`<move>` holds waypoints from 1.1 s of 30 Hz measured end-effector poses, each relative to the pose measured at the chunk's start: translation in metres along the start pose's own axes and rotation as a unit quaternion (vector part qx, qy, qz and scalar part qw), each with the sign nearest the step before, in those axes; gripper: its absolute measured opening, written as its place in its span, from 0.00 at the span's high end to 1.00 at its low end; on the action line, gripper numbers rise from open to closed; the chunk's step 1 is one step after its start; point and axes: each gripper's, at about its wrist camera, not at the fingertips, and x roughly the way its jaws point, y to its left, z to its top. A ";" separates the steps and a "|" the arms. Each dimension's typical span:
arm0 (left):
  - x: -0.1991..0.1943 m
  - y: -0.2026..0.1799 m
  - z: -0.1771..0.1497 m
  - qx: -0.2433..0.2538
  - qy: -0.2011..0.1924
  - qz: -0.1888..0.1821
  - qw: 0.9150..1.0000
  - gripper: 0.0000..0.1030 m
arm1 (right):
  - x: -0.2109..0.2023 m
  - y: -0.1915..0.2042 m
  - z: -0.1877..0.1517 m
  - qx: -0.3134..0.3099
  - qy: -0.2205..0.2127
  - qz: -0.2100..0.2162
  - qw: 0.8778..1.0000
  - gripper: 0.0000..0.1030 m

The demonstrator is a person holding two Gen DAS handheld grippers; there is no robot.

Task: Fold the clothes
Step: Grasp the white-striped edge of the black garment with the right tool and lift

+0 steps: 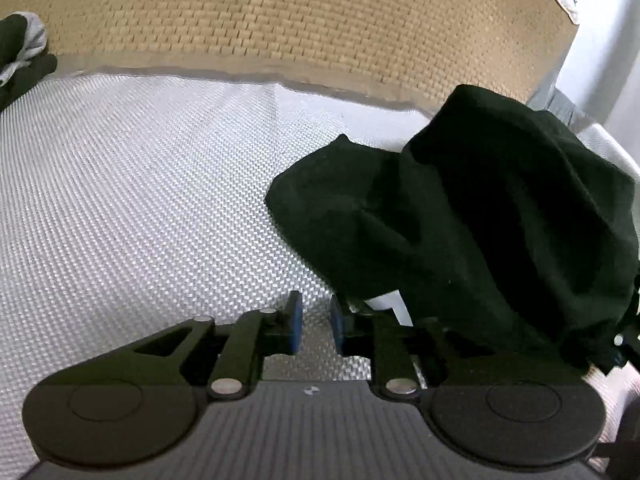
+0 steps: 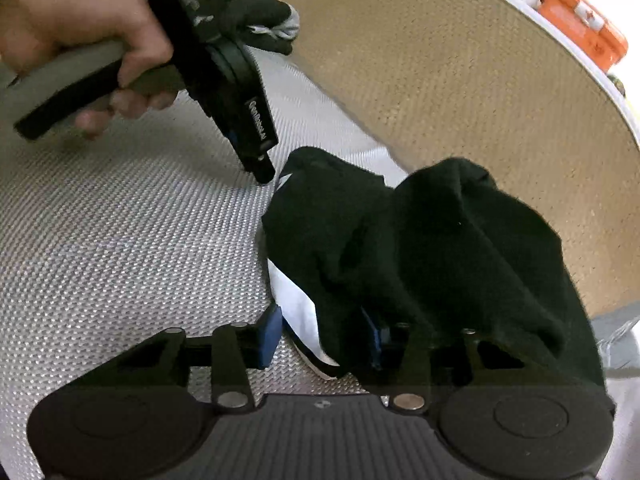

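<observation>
A black garment lies bunched up on the silver woven mat, with a white part showing at its lower edge. My left gripper is open a little just left of the garment, with only mat between its blue pads. In the right wrist view a hand holds the left gripper, tip down near the garment's far corner. My right gripper is open. The black garment drapes over its right finger and hides most of that pad. White cloth lies between the jaws.
Beyond the silver mat is a tan woven surface. More dark and grey clothing sits at the far left edge of the mat. An orange box stands past the tan surface at the upper right.
</observation>
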 end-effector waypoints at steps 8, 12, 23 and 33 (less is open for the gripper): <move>0.010 0.000 -0.016 0.028 -0.055 0.002 0.998 0.81 | -0.004 -0.021 0.011 0.015 -0.017 -0.004 1.000 0.90; 0.011 0.010 -0.018 -0.001 -0.068 -0.019 0.998 0.81 | -0.026 -0.050 0.027 0.047 -0.062 -0.036 0.996 0.90; 0.011 0.013 -0.019 -0.019 -0.082 -0.021 0.996 0.81 | -0.013 -0.172 0.068 0.130 -0.089 -0.083 0.984 0.91; 0.008 0.001 -0.027 0.007 -0.085 0.007 0.996 0.81 | 0.013 -0.239 0.062 0.215 -0.059 -0.128 0.966 0.91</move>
